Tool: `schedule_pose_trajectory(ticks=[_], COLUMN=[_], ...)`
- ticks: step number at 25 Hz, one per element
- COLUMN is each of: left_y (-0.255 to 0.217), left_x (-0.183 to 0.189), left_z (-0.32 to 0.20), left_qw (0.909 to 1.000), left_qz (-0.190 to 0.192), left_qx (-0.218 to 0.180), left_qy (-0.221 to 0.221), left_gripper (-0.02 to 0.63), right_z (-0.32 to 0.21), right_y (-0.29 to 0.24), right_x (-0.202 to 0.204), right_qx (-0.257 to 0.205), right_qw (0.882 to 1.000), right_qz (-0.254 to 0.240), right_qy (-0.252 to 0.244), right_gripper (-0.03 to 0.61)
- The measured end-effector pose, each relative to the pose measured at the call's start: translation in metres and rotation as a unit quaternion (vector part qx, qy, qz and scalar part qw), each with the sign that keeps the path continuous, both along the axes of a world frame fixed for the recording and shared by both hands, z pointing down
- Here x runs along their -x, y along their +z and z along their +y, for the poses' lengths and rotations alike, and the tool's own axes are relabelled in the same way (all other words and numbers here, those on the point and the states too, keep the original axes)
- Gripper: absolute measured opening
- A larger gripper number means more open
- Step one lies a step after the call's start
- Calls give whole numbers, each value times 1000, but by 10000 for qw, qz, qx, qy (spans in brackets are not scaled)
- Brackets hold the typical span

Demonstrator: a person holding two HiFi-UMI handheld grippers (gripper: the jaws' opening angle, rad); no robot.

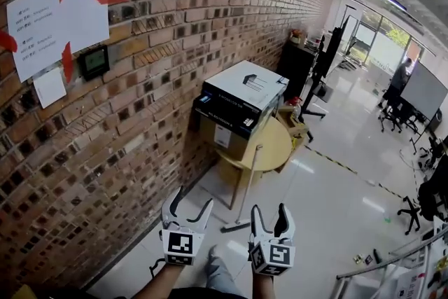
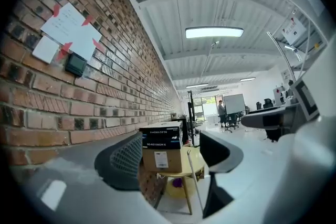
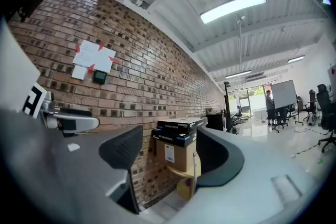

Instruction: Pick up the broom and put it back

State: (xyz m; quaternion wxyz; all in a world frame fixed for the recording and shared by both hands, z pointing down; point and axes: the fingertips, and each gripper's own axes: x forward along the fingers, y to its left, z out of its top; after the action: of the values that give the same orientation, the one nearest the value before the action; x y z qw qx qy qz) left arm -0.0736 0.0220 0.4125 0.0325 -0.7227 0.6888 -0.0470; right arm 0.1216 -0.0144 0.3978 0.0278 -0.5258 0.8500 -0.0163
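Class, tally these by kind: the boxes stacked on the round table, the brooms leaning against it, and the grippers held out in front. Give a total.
Boxes: 3
Broom: 1
Grippers (left gripper, right gripper): 2
Total: 6

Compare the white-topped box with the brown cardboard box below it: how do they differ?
The white-topped box is flat and wide with dark sides; the brown cardboard box is taller, narrower and brown. The white-topped box lies at the top of the stack, the brown cardboard box at the bottom. Both share one stack on the round table.
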Motion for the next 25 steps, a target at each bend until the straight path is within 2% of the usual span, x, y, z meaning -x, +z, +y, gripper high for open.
schedule_pose_trajectory(ticks=[3, 7, 10, 13, 15, 19, 22, 25], left_y=[-5, -26, -27, -25, -22, -1, 14, 36], left_x=[-3, -5, -4, -7, -8, -5, 3, 5], left_z=[-58, -135, -187, -230, -249, -272, -292, -304], left_qw=[9995, 9990, 9994, 9991, 9990, 9985, 9969, 9917], left_qz=[254, 173, 100, 136, 140, -97, 7, 146], left_qx=[-120, -305, -192, -196, -187, 224, 429, 705], left_qy=[113, 265, 260, 343, 373, 489, 660, 1062], left_gripper=[341, 341, 341, 341, 341, 341, 341, 341], right_z=[-55, -129, -172, -210, -232, -268, -286, -287], right_y=[1, -3, -10, -7, -4, 11, 24, 41], right_x=[11, 25, 38, 41, 44, 53, 67, 73], right_qx=[34, -48, -70, -343, -368, 107, 145, 352], right_qw=[9999, 9995, 9981, 9974, 9969, 9978, 9972, 9978], right_qz=[-38, 20, 318, 440, 500, 245, 277, 241], right_qy=[-117, -304, -529, -464, -475, -613, -685, -507], right_gripper=[314, 311, 311, 311, 311, 294, 281, 281])
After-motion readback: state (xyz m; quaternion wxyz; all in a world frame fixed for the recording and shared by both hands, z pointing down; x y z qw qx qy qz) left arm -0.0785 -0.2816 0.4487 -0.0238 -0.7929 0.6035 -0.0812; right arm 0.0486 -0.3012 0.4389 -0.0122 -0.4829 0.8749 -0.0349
